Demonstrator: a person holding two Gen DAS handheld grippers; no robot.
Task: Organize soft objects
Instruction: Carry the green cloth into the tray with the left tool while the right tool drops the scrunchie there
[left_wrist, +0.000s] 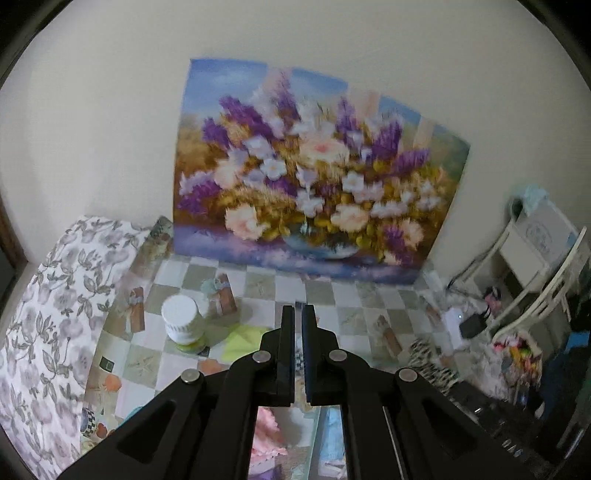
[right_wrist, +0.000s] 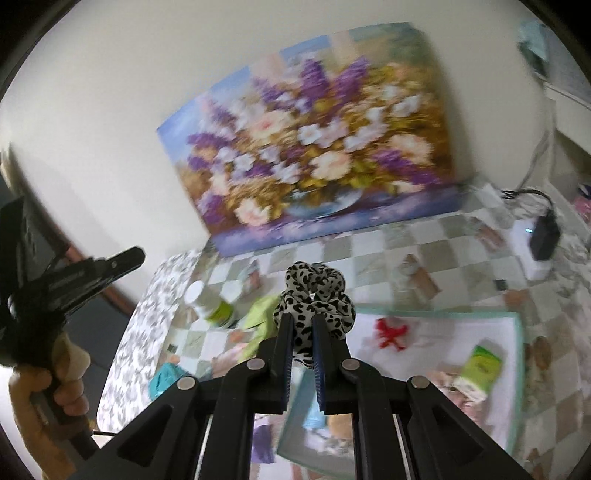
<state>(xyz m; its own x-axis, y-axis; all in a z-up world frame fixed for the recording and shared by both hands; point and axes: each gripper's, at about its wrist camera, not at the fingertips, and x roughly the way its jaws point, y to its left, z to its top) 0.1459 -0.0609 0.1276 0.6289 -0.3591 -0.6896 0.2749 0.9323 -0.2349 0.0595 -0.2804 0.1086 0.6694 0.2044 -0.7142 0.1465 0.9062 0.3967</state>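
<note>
My right gripper (right_wrist: 303, 325) is shut on a black-and-white leopard-print scrunchie (right_wrist: 314, 295) and holds it in the air above the table. Below it lies a white mat with a teal border (right_wrist: 513, 369), bearing a red soft item (right_wrist: 389, 332) and a green-and-white packet (right_wrist: 478, 369). My left gripper (left_wrist: 298, 321) is shut and empty, raised over the table; it also shows at the left of the right wrist view (right_wrist: 122, 262). A light green cloth (left_wrist: 240, 339) lies beside a white-capped jar (left_wrist: 181, 321). A pink soft item (left_wrist: 266, 424) lies under the left gripper.
A flower painting (left_wrist: 314, 173) leans on the wall at the back of the checkered table (left_wrist: 351, 295). A floral cloth (left_wrist: 48, 295) covers the left side. A black charger and white box (right_wrist: 543, 236) sit at the right. White chairs (left_wrist: 535, 277) stand further right.
</note>
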